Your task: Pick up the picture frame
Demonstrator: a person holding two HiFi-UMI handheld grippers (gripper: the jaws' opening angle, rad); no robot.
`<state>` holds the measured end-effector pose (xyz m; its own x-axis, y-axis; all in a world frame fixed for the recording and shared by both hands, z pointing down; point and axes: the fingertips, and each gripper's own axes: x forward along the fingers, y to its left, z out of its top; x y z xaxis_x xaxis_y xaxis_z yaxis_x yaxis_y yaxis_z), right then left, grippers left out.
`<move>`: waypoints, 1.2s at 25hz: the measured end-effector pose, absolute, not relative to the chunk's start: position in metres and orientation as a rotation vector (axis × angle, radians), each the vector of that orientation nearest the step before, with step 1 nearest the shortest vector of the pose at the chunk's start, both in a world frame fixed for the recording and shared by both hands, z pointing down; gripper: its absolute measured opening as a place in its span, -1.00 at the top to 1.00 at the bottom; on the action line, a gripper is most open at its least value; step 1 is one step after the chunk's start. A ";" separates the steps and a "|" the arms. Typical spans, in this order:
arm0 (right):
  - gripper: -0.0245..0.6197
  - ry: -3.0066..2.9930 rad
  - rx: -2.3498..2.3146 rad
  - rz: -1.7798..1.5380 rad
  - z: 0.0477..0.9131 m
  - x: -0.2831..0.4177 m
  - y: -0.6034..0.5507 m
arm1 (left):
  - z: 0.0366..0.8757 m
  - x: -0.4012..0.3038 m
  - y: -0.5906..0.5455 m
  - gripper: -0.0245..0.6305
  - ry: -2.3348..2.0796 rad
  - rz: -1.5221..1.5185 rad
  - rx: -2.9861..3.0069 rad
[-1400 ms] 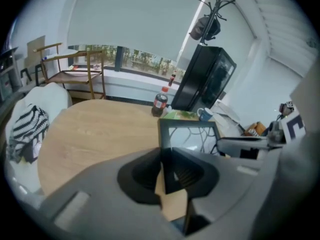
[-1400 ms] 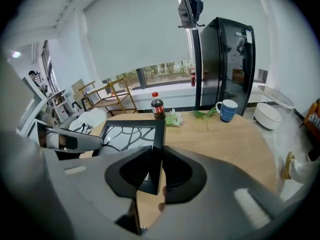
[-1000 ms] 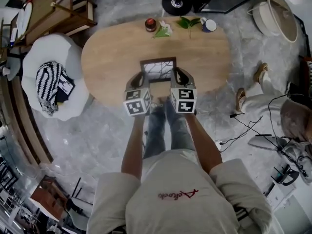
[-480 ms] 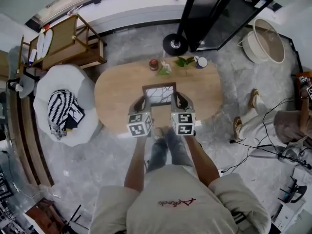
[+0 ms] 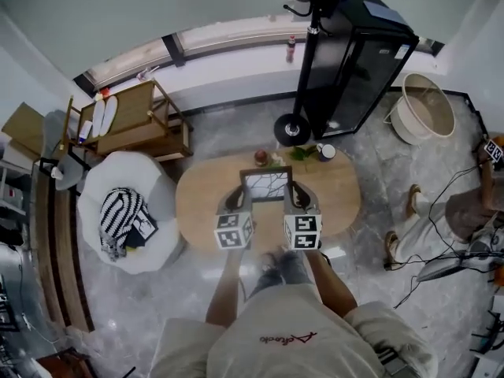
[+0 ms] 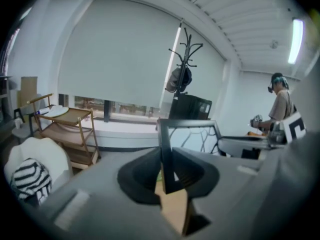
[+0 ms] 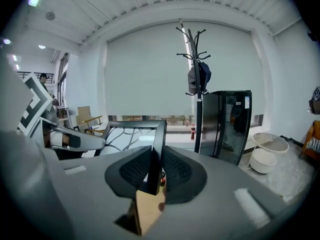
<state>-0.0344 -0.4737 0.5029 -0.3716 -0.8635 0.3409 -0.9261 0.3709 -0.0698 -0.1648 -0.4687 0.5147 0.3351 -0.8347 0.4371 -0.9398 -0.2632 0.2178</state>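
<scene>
Rising off the desk [image 5: 201,205], the picture frame [image 5: 266,184] now hangs clamped by left claw [image 5: 236,201] and right claw [image 5: 298,200]; pickup looks done.

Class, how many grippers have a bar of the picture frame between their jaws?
2. The left gripper clamps the left bar of the picture frame; the right gripper has the right bar between its pads, its jaws just opening. No others in view.

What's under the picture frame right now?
Only the oval wooden table, with the picture frame lifted above its middle. The tabletop patch straight below is covered by the frame in the head view.
</scene>
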 end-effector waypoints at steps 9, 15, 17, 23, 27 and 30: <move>0.69 -2.468 1.652 0.212 0.417 -0.035 -0.467 | 0.427 -0.165 -0.462 0.70 -1.622 0.235 2.281; 0.69 -2.519 1.678 0.134 0.367 -0.035 -0.466 | 0.375 -0.165 -0.464 0.70 -1.668 0.181 2.334; 0.69 -2.531 1.688 0.089 0.350 -0.032 -0.466 | 0.359 -0.162 -0.465 0.71 -1.675 0.152 2.357; 0.69 -2.570 1.719 0.026 0.316 -0.047 -0.461 | 0.322 -0.178 -0.461 0.71 -1.706 0.109 2.409; 0.69 -2.586 1.734 -0.009 0.300 -0.048 -0.468 | 0.307 -0.178 -0.467 0.71 -1.725 0.087 2.428; 0.69 -2.592 1.739 -0.017 0.297 -0.050 -0.470 | 0.304 -0.180 -0.470 0.71 -1.731 0.078 2.432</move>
<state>-0.0497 -0.4703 0.2972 -0.3789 -0.9254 0.0111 -0.9251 0.3791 0.0202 -0.1804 -0.4697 0.3041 0.3307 -0.9344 0.1322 -0.9426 -0.3200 0.0957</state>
